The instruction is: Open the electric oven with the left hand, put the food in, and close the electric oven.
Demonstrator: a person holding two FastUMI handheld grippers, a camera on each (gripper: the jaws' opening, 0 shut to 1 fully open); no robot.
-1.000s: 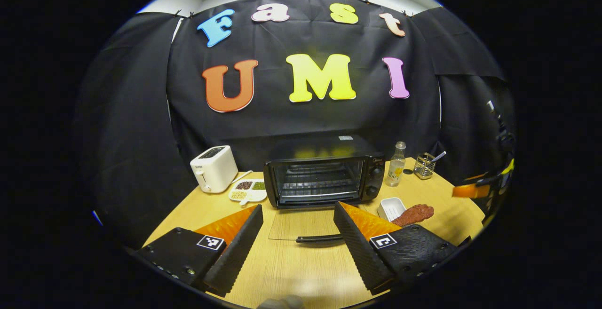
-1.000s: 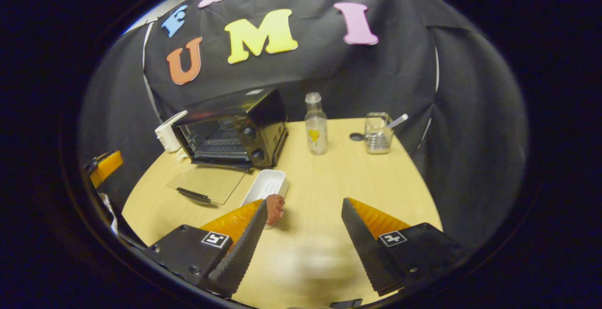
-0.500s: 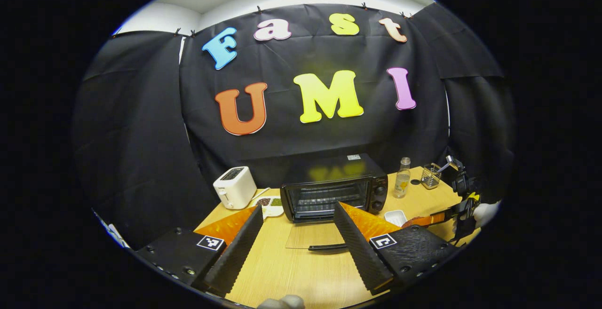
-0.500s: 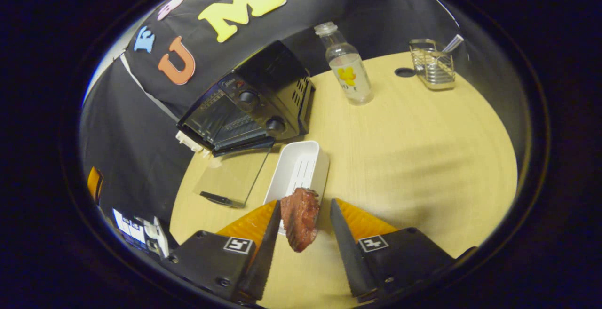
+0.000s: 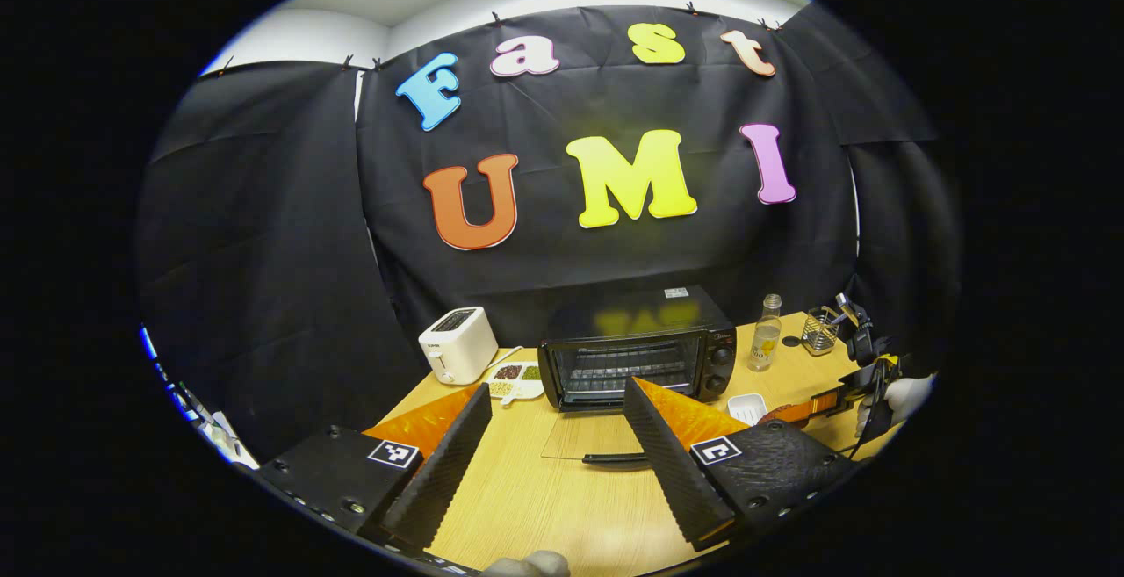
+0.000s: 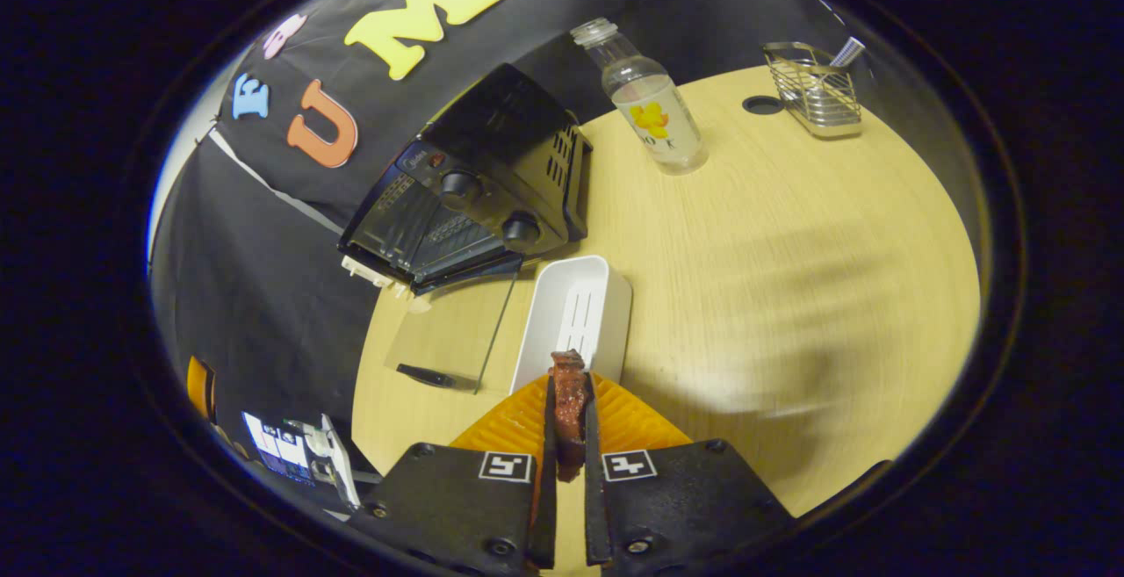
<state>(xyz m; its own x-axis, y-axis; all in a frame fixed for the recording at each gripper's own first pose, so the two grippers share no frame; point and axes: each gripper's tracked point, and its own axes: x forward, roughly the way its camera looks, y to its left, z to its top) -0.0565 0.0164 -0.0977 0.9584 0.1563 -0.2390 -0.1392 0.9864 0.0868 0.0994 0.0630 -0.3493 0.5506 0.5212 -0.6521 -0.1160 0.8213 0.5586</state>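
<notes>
Our right gripper (image 6: 569,436) pinches the meat (image 6: 569,401) tight so we can carry it; our left gripper (image 5: 555,463) waits spread wide, and the oven (image 5: 639,356) door (image 5: 587,436) lies flat for it

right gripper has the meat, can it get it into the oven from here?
Probably yes. The right gripper is shut on the meat; the oven door lies flat open, and only the white tray sits near the path.

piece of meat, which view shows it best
The right gripper view: the piece of meat sits close up, clamped between the right gripper's fingers, above the white tray. The left gripper view shows it far off at the right edge, a small dark reddish bit beside that tray.
</notes>
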